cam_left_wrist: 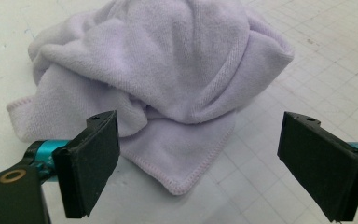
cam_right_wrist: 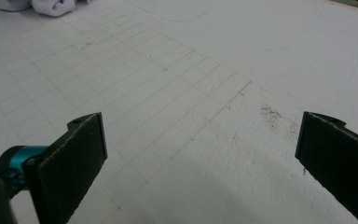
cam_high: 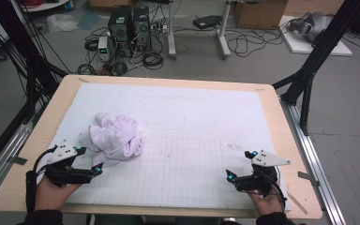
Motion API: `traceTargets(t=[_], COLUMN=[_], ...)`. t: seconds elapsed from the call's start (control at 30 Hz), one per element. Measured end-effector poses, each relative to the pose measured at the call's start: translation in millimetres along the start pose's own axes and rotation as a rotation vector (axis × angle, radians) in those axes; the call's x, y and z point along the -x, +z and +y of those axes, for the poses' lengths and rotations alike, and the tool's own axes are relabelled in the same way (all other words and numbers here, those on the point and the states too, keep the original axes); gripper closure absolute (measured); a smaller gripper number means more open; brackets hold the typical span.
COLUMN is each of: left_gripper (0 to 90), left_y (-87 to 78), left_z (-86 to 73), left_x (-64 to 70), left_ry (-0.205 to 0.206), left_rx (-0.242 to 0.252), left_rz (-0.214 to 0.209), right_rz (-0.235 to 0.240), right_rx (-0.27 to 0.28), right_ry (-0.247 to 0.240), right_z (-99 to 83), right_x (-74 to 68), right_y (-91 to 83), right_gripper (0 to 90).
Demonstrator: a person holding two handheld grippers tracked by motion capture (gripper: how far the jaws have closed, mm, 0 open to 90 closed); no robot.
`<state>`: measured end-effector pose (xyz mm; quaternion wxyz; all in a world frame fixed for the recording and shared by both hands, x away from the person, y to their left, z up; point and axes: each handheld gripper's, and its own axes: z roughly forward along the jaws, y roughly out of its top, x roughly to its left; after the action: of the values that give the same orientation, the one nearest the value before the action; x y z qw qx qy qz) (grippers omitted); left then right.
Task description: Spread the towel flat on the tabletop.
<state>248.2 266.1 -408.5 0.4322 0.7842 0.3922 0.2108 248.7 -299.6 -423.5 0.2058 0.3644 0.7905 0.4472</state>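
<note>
A pale lilac towel (cam_high: 116, 135) lies crumpled in a heap on the left part of the desk (cam_high: 37, 136), on top of the white gridded mat (cam_high: 201, 122) that covers most of the wood. The heap is bunched up and rounded, so it has no clear long axis. One flat hemmed corner (cam_left_wrist: 179, 184) sticks out from under the heap and points toward the left claw (cam_high: 88, 160).

The left claw sits just beside the towel, at its near edge, and is aimed at it. Its jaws are spread wide. In the left gripper view the corner of the towel lies between the two black pads (cam_left_wrist: 93, 158), but neither pad touches the cloth. A hand (cam_high: 51, 194) holds this claw from the near edge of the desk.

The right claw (cam_high: 240, 165) is well apart from the towel, over the bare mat at the near right of the desk. Its jaws are also spread wide and hold nothing. In the right gripper view there are grid lines and a small dark smudge (cam_right_wrist: 272, 114) on the mat, and a bit of the towel far off at the top left.
</note>
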Motion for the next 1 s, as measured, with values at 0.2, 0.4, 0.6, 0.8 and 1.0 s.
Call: traceTargets(t=[0.2,0.4,0.6,0.8,1.0], left_gripper=[13.4,13.4,13.6,13.6,14.6], left_y=[-0.1,-2.7,-4.7,-8.7,-16.2], left_z=[0.4,1.4,2.0,6.1,18.3], left_x=[1.3,1.4,1.3,3.9,1.6], left_ry=[0.004,0.012,0.011,0.017,0.027], left_rx=[-0.001,0.0,0.005,0.013,0.029], left_rz=[-0.008,-0.012,-0.012,-0.015,-0.025], right_rz=[0.003,0.01,0.01,0.009,0.015], right_rx=[-0.003,-0.006,-0.002,-0.005,-0.004], right_ry=[0.004,-0.009,-0.019,-0.022,-0.027], right_z=[-0.7,0.5,1.7,2.6,4.2], right_x=[0.9,-2.5,-3.8,-5.1,-7.9], right_y=[0.7,1.8,1.5,0.5,-0.6], right_gripper=[1.4,1.4,1.4,1.4,1.4])
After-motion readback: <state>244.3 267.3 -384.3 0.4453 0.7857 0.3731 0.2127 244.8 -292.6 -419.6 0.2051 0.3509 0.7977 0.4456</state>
